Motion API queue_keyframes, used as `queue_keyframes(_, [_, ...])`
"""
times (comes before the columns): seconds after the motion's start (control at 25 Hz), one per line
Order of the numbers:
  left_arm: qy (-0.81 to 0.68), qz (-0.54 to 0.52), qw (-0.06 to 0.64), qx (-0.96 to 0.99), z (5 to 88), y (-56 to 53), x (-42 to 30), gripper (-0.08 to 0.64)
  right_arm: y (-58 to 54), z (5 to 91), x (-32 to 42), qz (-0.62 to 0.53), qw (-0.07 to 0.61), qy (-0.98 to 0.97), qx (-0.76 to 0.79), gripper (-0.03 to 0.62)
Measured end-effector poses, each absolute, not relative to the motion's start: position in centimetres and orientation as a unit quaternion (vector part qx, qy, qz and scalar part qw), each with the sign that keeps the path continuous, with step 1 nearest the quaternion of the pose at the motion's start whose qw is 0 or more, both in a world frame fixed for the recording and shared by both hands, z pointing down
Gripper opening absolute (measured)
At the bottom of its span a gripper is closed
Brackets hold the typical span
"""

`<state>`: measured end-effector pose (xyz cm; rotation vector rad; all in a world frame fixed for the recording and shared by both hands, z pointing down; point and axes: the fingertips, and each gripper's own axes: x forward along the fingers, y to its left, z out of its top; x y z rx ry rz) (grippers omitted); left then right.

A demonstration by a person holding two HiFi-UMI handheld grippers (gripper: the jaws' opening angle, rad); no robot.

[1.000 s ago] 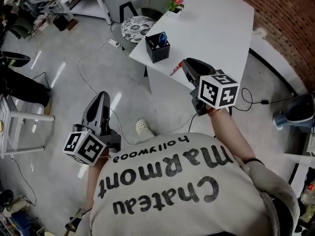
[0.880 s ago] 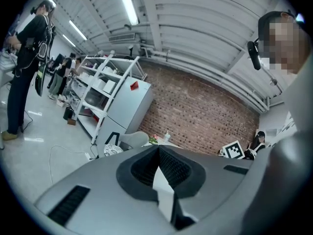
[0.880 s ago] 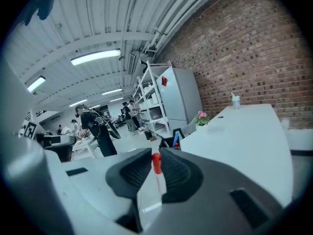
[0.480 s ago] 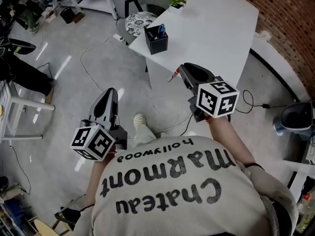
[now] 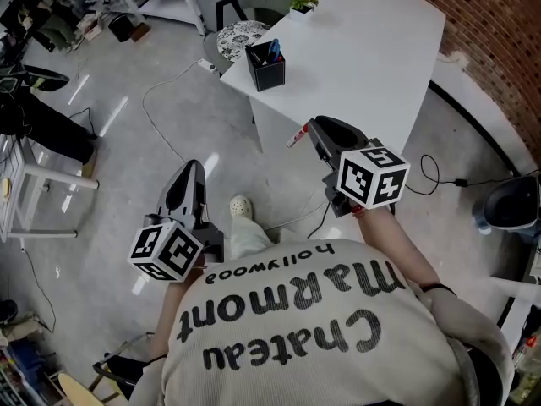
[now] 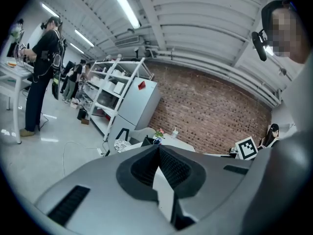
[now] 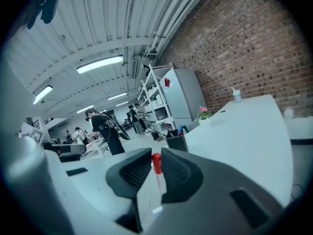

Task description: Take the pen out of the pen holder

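Note:
The black pen holder point(image 5: 265, 68) stands at the near left corner of the white table point(image 5: 372, 49), with blue pens point(image 5: 275, 52) sticking out of it. My right gripper point(image 5: 314, 130) hangs in front of the table's near edge, well short of the holder, and is shut on a white pen with a red cap point(image 5: 297, 133). In the right gripper view the pen point(image 7: 157, 168) sits between the pads, and the holder point(image 7: 176, 142) is seen far beyond it. My left gripper point(image 5: 193, 171) hangs over the floor, shut and with nothing in it point(image 6: 158, 148).
A small pot of pink flowers point(image 5: 303, 5) stands at the table's far left edge. A chair with a patterned seat point(image 5: 237, 45) is behind the holder's corner. A cable point(image 5: 161, 100) trails on the floor, and a shoe point(image 5: 242, 209) shows between the grippers. People stand by far desks point(image 6: 41, 77).
Both grippers have drawn back a little from the table. The right one still grips the red-capped pen. The holder now looks farther off in the head view.

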<state>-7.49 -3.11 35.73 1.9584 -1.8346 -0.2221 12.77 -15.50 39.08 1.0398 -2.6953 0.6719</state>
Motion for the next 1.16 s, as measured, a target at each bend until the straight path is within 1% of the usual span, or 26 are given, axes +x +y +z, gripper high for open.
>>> queue_keyframes(0.44, [-0.668,-0.086,0.225,0.704,36.0,-2.0,-6.0,0.002,-14.4,39.6,14.7,0.222,0.088,-0.907,0.347,0.063])
queue_keyframes(1.16, [-0.664,-0.091,0.238,0.703,36.9,-2.3,-6.0,0.002,-14.5,40.7,14.9,0.226,0.097,-0.904,0.35,0.063])
